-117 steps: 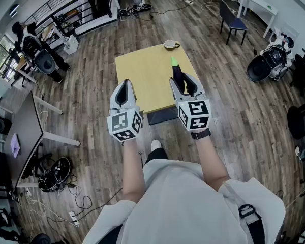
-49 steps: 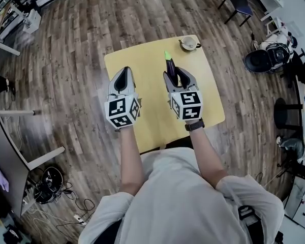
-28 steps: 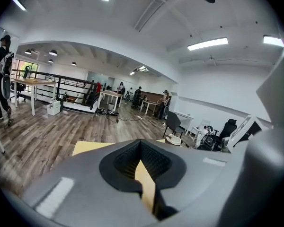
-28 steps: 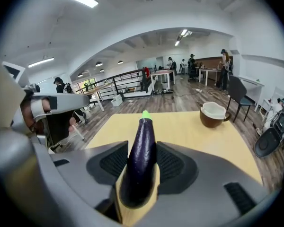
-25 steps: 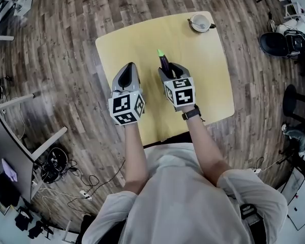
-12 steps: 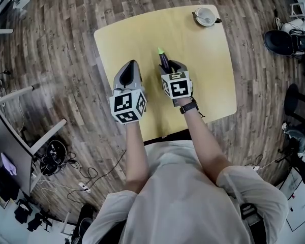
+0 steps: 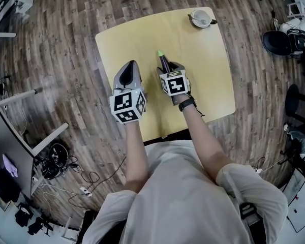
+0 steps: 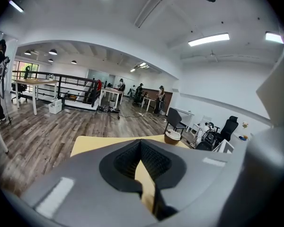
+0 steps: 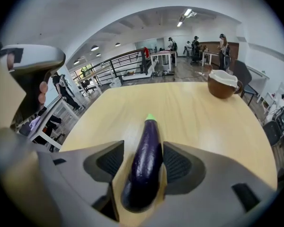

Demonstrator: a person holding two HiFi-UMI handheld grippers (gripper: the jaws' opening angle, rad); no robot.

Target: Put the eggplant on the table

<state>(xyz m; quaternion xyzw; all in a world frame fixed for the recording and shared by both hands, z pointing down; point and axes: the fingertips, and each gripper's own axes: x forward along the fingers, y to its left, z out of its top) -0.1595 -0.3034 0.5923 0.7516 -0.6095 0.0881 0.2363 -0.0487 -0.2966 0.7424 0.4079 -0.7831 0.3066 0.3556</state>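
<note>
brown cup (image 7: 200, 18), wooden floor (image 7: 66, 44)

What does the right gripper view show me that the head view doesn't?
Only the right gripper view: the right gripper's jaws are opening, with bare table visible between one pad and the eggplant, which lies lengthwise between them, green tip pointing away. Only the head view: the table's whole outline, with the right gripper over its middle, and the person's arms reaching in from the near edge. Both: the eggplant between the right jaws, and the cup at the table's far corner.
</note>
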